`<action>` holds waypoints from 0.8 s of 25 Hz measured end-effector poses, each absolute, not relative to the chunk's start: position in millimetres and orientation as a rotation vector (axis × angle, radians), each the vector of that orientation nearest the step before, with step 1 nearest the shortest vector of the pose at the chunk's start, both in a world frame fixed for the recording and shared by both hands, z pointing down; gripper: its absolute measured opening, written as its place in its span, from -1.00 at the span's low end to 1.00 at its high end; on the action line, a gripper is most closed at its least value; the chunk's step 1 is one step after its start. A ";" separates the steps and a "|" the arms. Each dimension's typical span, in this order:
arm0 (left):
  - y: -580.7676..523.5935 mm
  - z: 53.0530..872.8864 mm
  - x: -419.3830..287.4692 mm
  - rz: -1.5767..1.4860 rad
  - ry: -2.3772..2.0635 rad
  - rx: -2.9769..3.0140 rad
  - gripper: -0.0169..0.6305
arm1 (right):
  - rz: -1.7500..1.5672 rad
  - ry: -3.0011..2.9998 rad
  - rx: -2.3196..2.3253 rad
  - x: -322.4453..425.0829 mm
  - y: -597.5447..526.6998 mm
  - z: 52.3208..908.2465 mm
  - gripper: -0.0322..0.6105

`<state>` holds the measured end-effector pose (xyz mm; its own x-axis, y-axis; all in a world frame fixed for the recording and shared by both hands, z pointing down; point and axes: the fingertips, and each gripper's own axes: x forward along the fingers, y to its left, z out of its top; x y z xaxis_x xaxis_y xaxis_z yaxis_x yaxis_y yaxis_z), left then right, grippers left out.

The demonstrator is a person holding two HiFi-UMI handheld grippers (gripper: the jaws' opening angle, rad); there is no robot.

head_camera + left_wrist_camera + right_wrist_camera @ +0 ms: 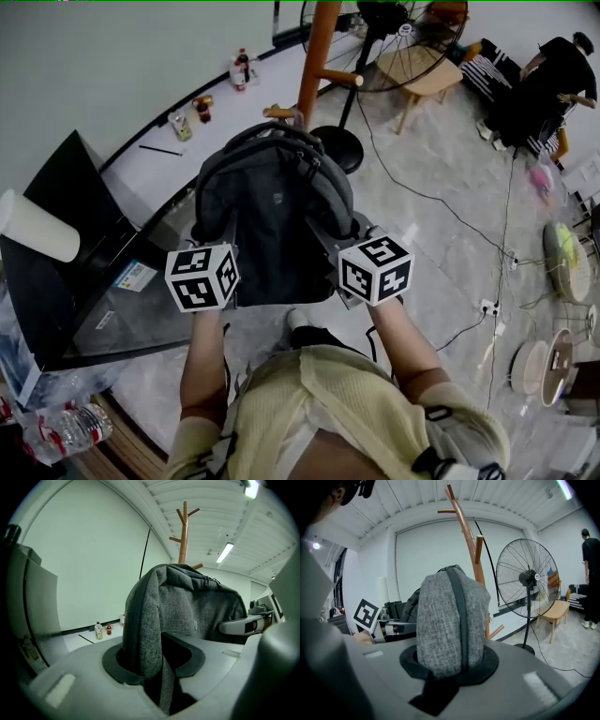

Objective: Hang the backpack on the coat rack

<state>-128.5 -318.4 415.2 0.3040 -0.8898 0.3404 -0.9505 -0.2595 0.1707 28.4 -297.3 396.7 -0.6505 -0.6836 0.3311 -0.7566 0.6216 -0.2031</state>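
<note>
**Left Gripper: Jaws Clamped on Backpack**

The left gripper has both jaws closed on a fold of the grey woven-fabric backpack, with the dark pads pressing it from either side. The pack rises upright directly ahead of the jaws, and a zip runs along its top. Beyond and above the pack stands the brown wooden coat rack, its pegs angled upward. Ahead and left of the jaws, two small bottles stand on a white ledge. Ahead and right, the right gripper shows at the pack's far edge.
</note>
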 end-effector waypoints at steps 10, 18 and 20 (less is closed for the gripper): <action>-350.2 418.7 -132.8 0.273 -1.671 2.199 -0.55 | 0.532 -2.623 1.135 22.2 -329.9 398.9 -0.58; -366.0 422.5 -134.9 0.286 -1.657 2.195 -0.55 | 0.564 -2.614 1.113 16.8 -340.6 399.8 -0.58; -369.3 424.7 -135.0 0.290 -1.648 2.197 -0.54 | 0.576 -2.612 1.104 15.6 -341.7 401.1 -0.58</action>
